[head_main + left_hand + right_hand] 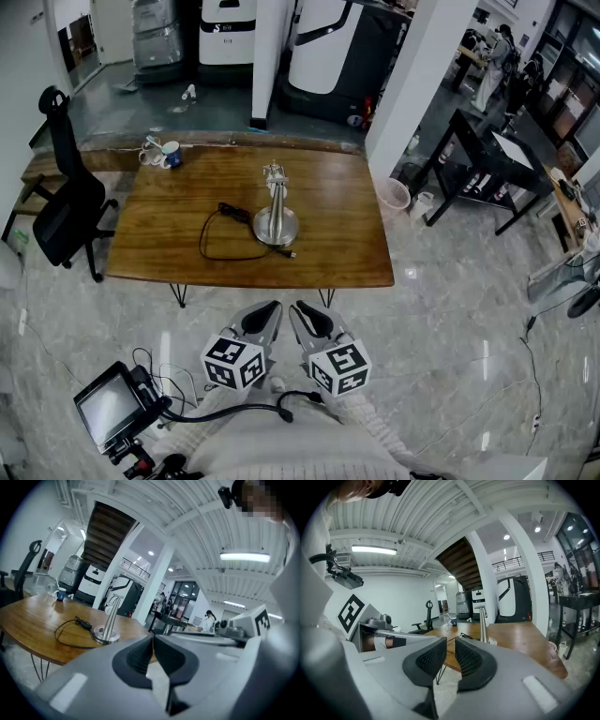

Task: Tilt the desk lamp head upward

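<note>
A silver desk lamp [276, 211] stands upright at the middle of a wooden table [347, 253], its small head at the top of the stem. The lamp [111, 620] shows left of centre in the left gripper view, and the lamp [483, 627] rises beyond the jaws in the right gripper view. A black cable [220, 234] loops from its base. Both grippers hang side by side short of the table's near edge, far from the lamp. My left gripper [267, 314] [153, 637] is shut with nothing in it. My right gripper [305, 317] [451, 641] has a narrow empty gap between its pads.
A blue mug [172, 155] sits at the table's far left corner. A black office chair [66, 202] stands left of the table. A white bin [397, 195] and a black desk [487, 159] are to the right. A small screen device [112, 408] lies on the floor at lower left.
</note>
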The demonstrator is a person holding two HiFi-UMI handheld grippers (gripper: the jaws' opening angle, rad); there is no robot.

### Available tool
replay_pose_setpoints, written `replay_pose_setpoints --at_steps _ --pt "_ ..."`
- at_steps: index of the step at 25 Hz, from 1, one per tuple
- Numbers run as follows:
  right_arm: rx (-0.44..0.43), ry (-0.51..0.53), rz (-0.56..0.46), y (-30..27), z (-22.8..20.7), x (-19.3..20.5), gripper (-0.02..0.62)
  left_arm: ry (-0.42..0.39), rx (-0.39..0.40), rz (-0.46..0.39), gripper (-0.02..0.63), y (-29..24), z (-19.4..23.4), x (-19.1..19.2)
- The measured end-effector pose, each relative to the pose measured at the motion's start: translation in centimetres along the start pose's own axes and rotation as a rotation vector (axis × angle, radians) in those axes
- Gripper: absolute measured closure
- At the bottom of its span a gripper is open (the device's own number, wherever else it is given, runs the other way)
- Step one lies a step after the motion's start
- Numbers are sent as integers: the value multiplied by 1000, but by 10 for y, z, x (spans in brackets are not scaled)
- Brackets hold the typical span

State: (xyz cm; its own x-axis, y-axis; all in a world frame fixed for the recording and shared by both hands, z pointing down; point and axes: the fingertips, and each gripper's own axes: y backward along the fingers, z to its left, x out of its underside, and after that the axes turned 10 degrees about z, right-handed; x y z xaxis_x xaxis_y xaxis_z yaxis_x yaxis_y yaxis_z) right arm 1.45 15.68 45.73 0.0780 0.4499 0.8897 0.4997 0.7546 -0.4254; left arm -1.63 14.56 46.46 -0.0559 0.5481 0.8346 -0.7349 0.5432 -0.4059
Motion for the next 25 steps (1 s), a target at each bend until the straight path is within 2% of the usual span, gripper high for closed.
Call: replay_pose_setpoints --at_steps 5,11,17,25 --pt "-53 1 26 -17 -13 2 538 16 -21 -13 587 -24 12 -9" --pt "-86 -40 29 -49 -43 -11 526 7 -68 -5 537 -59 51 -28" --pt "-62 -63 6 -88 -86 -47 515 16 -76 -2 517 -96 99 -56" --pt "-29 -135 12 -149 -135 -84 492 -76 -18 75 486 -155 150 -96"
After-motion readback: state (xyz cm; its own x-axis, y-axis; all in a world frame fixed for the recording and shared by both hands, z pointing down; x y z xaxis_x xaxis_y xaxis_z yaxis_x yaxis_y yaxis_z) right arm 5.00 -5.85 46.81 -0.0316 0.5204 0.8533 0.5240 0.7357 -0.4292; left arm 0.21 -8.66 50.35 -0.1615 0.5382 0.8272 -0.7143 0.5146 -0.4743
